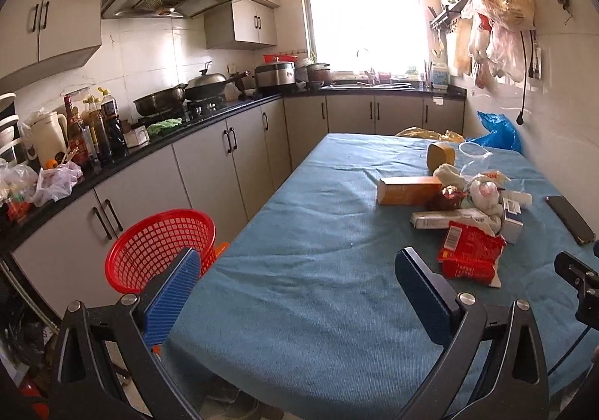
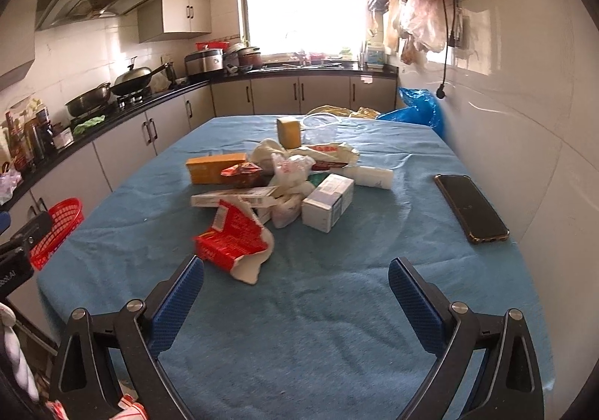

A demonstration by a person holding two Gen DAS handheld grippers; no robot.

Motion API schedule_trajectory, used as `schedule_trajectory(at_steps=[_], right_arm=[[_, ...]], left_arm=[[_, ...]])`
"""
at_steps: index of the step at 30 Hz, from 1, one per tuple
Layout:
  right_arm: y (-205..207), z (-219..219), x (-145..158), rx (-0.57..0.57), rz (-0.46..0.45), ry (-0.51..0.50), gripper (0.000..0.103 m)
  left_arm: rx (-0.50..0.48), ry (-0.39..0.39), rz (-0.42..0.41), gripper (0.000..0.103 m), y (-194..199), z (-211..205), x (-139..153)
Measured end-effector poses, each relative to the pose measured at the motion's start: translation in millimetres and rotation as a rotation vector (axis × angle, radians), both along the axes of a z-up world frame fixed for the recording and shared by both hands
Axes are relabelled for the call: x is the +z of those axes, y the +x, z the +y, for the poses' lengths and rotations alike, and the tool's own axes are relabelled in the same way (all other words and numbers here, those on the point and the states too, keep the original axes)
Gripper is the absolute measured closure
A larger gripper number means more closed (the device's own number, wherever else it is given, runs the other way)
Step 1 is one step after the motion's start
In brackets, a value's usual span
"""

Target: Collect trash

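Note:
A pile of trash lies on the blue-cloth table [image 2: 337, 307]: a torn red wrapper [image 2: 232, 244], a white box [image 2: 327, 202], an orange box [image 2: 215, 167], crumpled plastic bags [image 2: 290, 169] and a yellow carton [image 2: 289, 132]. The pile also shows in the left wrist view, with the red wrapper [image 1: 470, 253] nearest. A red mesh basket [image 1: 161, 247] stands off the table's left edge. My left gripper [image 1: 295, 274] is open and empty over the table's near left. My right gripper [image 2: 295, 285] is open and empty, just short of the red wrapper.
A black phone [image 2: 471, 208] lies on the table near the right wall. A kitchen counter [image 1: 112, 154] with bottles, pans and a kettle runs along the left. Blue and yellow bags [image 2: 419, 109] sit beyond the table's far end. Plastic bags [image 1: 498, 19] hang on the wall.

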State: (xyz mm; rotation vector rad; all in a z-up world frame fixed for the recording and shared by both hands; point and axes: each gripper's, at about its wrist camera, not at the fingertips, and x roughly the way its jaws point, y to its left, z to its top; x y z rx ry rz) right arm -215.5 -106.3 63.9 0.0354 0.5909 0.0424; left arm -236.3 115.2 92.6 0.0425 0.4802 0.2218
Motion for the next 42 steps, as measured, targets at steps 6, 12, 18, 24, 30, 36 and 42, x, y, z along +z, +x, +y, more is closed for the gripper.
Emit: schedule_trajectory(at_steps=[6,12,18,24,30,36,42], right_arm=[[-4,10,0,0.025,-0.002,-0.009,0.002],[-5,11,-2,0.033,0.005,0.0,0.002],[-2,8,-6,0.032,0.025,0.025,0.002],[8,1,-13,0.031,0.058,0.067,0.002],[21,-6,-24,0.036,0.102,0.116,0.002],[37,-8,-36,0.04,0.133,0.129,0.002],[57,-8,-42,0.073,0.16,0.148,0.002]], left_arm=[[-0.005,-0.005,0.016,0.0,-3,1,-1],[-0.017,-0.018,0.046,0.0,0,1,-6],[-0.027,-0.021,0.074,0.0,5,-1,-11],[-0.034,-0.022,0.103,0.0,13,-2,-18],[-0.044,-0.026,0.141,0.0,25,-3,-27],[-0.047,-0.023,0.18,0.0,38,-4,-40],[-0.059,-0.036,0.219,0.0,52,2,-49]])
